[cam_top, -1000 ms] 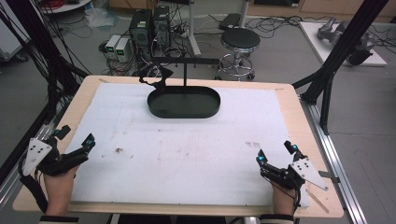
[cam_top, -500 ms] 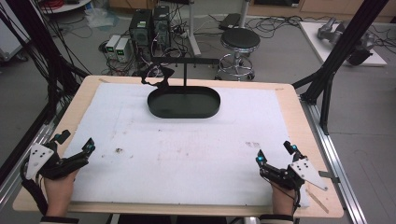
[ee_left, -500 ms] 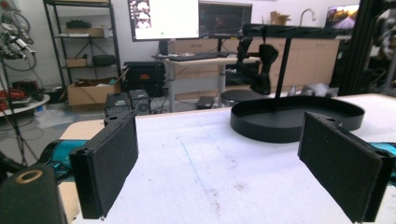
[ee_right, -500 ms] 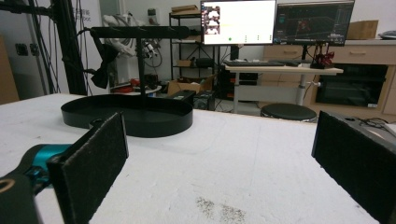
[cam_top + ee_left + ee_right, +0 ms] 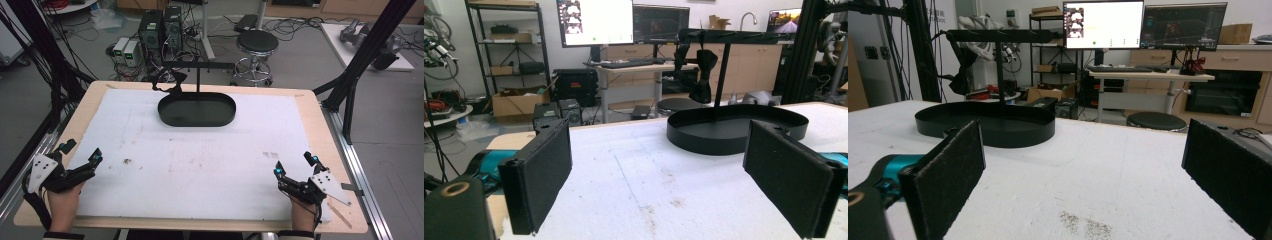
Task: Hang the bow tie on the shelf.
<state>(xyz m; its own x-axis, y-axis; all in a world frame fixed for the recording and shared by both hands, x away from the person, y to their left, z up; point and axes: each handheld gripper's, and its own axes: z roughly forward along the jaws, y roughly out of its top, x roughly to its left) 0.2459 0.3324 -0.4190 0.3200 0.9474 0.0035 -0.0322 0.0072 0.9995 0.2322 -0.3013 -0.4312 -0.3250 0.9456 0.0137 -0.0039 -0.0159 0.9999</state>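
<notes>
A black oval tray [image 5: 197,109] with a T-shaped stand [image 5: 198,65] rising from it sits at the far middle of the white mat [image 5: 200,155]. A black bow-shaped object [image 5: 167,82] hangs from the stand's left end, also seen as the dark bow [image 5: 696,67] in the left gripper view. My left gripper [image 5: 80,157] rests near the mat's front left edge, open, nothing between its pads [image 5: 541,175]. My right gripper [image 5: 295,165] rests at the front right, open and empty. The tray [image 5: 985,122] lies well ahead of both.
The wooden table [image 5: 320,125] edges the mat on all sides. A metal frame post [image 5: 357,65] stands at the right rear. Behind the table are a round stool [image 5: 256,42], computer boxes [image 5: 160,25] and cables on the floor.
My left gripper has drifted slightly back toward the front left corner. The right gripper has stayed put.
</notes>
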